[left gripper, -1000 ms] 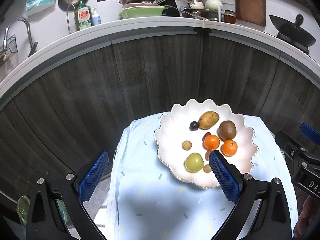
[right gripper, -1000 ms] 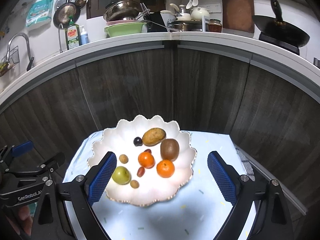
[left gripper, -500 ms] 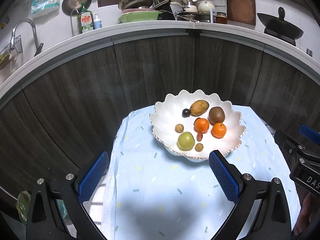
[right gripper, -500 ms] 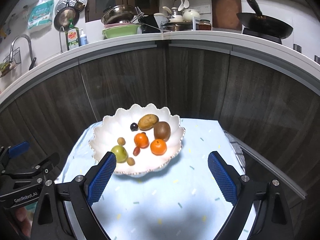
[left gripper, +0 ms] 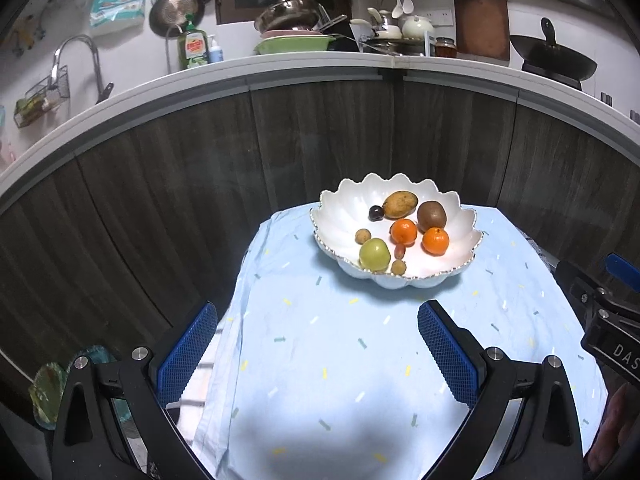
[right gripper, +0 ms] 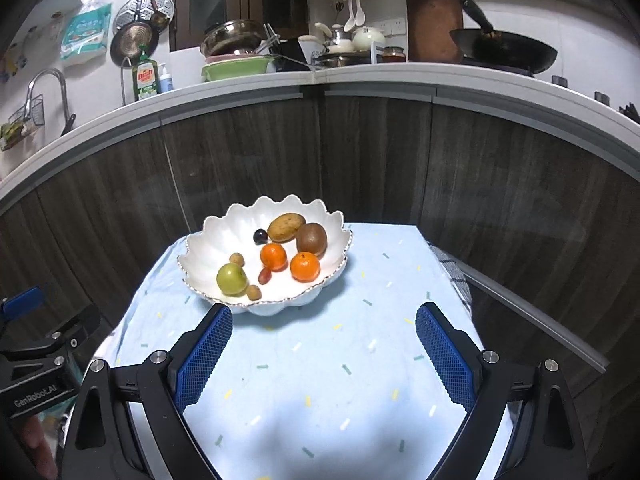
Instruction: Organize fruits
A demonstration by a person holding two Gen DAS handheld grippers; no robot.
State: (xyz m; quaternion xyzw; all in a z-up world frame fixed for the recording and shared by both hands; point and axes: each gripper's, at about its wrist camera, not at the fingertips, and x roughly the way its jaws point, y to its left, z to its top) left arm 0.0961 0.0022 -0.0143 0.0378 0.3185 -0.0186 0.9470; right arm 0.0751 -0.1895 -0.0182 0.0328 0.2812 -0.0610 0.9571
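From the left wrist, a white scalloped ceramic bowl (left gripper: 460, 216) is seen on a pale blue speckled tablecloth (left gripper: 340, 352), holding a green apple (left gripper: 374, 254), two tangerines (left gripper: 436, 241), a brown kiwi (left gripper: 431, 214) and a yellow-brown mango (left gripper: 399, 204). The left gripper (left gripper: 318, 356) is spread wide, empty, well short of the bowl.

From the right wrist, the same bowl (right gripper: 200, 256) and fruits are shown; the right gripper (right gripper: 324, 356) is likewise spread and empty.

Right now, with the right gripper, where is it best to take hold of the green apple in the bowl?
Probably across the green apple at its widest middle, coming from above. The bowl rim blocks a low approach, and a small brown fruit sits close beside it. The right gripper is open.
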